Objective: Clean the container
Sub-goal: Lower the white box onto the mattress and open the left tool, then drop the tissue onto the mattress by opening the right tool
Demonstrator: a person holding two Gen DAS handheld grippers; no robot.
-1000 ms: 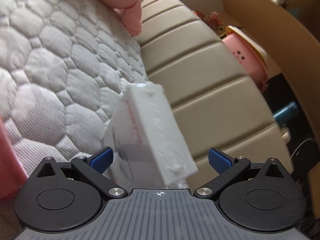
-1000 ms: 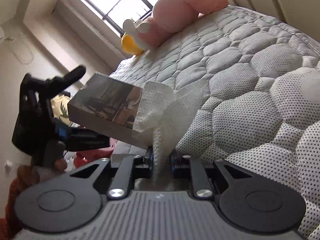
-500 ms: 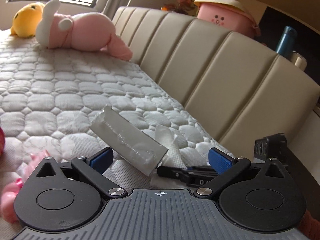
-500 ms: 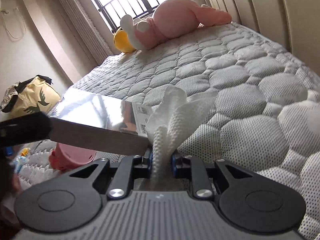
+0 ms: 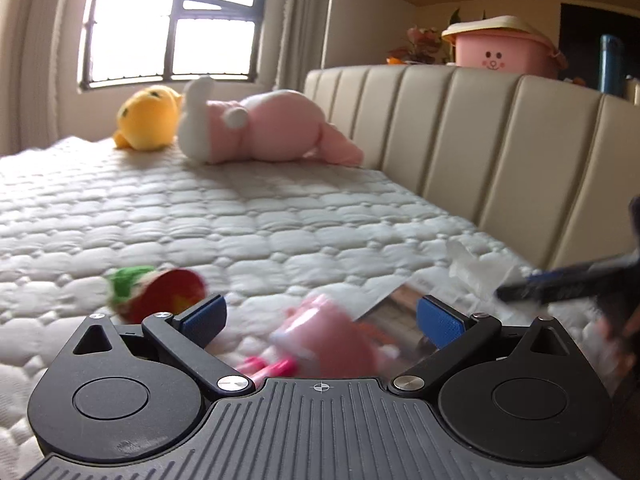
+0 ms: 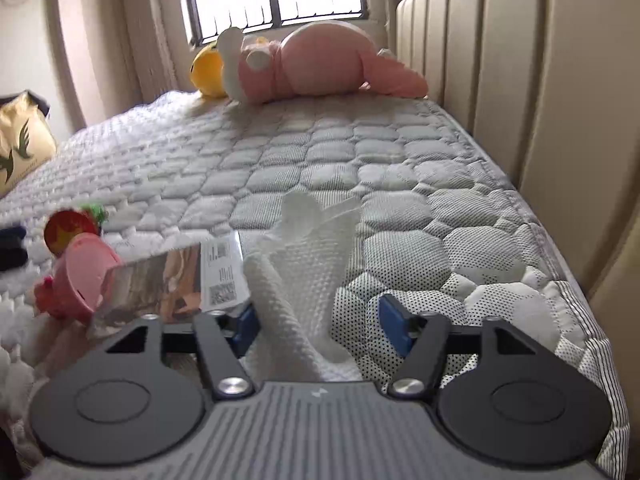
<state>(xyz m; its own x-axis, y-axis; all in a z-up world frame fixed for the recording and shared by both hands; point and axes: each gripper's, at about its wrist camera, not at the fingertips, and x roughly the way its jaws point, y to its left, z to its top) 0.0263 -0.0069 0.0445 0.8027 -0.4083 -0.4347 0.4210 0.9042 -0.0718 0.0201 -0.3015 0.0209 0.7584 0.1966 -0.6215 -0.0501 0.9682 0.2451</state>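
The container (image 6: 160, 286), a flat shiny box with a white barcode label, lies on the quilted mattress (image 6: 320, 152). It sits just left of my right gripper (image 6: 320, 324), which is open. A white paper towel (image 6: 296, 264) lies loose on the mattress between the right gripper's blue pads. In the left wrist view my left gripper (image 5: 320, 318) is open with nothing held. A blurred pink toy cup (image 5: 324, 336) lies in front of it, and the container (image 5: 396, 316) is just right of the cup. The right gripper's fingers (image 5: 560, 280) and the paper towel (image 5: 472, 268) show at the right.
A red strawberry toy (image 5: 160, 292) lies left of the pink cup (image 6: 80, 280). A pink plush (image 5: 264, 128) and a yellow plush (image 5: 146, 122) lie by the window. The beige padded headboard (image 5: 480, 140) runs along the right, with a pink bin (image 5: 500, 52) on top.
The left gripper let go of the container, which now lies on the mattress. The right gripper opened and released the paper towel. Both grippers dropped low and level over the bed.
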